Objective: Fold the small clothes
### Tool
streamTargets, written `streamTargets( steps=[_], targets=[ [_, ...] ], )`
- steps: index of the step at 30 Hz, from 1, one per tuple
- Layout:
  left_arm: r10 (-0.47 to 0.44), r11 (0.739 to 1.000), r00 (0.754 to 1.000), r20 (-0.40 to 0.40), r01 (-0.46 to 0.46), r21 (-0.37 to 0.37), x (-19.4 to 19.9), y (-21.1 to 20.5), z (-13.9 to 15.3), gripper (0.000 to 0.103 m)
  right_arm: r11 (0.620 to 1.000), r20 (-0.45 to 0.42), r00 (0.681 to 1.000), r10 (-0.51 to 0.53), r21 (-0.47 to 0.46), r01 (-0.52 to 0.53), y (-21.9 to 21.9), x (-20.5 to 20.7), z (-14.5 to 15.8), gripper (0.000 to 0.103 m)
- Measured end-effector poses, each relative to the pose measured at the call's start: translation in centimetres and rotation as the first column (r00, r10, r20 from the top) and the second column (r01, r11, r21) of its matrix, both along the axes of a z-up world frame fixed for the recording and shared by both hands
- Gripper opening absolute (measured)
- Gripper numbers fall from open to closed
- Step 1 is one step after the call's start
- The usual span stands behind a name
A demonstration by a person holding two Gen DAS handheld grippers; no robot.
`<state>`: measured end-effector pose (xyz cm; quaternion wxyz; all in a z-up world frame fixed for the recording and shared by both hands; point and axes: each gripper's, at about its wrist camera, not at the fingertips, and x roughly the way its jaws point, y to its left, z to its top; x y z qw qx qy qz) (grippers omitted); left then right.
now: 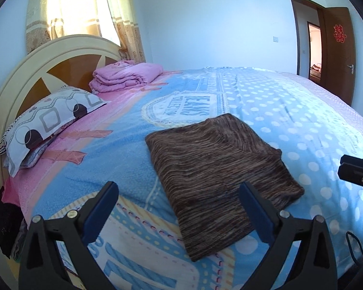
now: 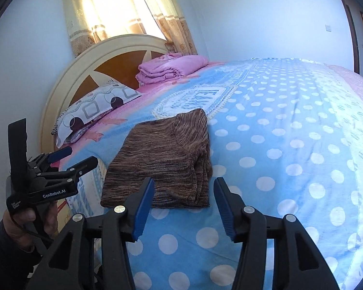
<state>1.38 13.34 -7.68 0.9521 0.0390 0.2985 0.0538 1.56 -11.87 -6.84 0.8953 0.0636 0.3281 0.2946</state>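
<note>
A brown striped knit garment (image 1: 220,176) lies folded into a flat rectangle on the blue dotted bedspread (image 1: 302,125); it also shows in the right wrist view (image 2: 167,159). My left gripper (image 1: 179,191) is open and empty, raised above the garment's near left edge; it shows from the side in the right wrist view (image 2: 77,155). My right gripper (image 2: 185,188) is open and empty, just in front of the garment's near edge; its tip shows at the right edge of the left wrist view (image 1: 355,171).
A patterned pillow (image 1: 48,118) and a folded pink blanket (image 1: 125,75) lie by the headboard (image 1: 60,55). Curtains (image 1: 79,9) hang behind. An open brown door (image 1: 338,55) stands at far right. The bed's near edge (image 1: 60,261) drops off at left.
</note>
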Motion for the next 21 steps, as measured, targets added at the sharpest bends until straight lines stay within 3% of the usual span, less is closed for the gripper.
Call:
streamTargets(
  steps=[21],
  targets=[
    [0.005, 1.000, 1.000, 0.021, -0.004, -0.003, -0.84, -0.59, 0.70, 0.102, 1.000, 0.029, 1.000, -0.002, 0.000, 0.002, 0.46, -0.92, 1.03, 0.053]
  ],
)
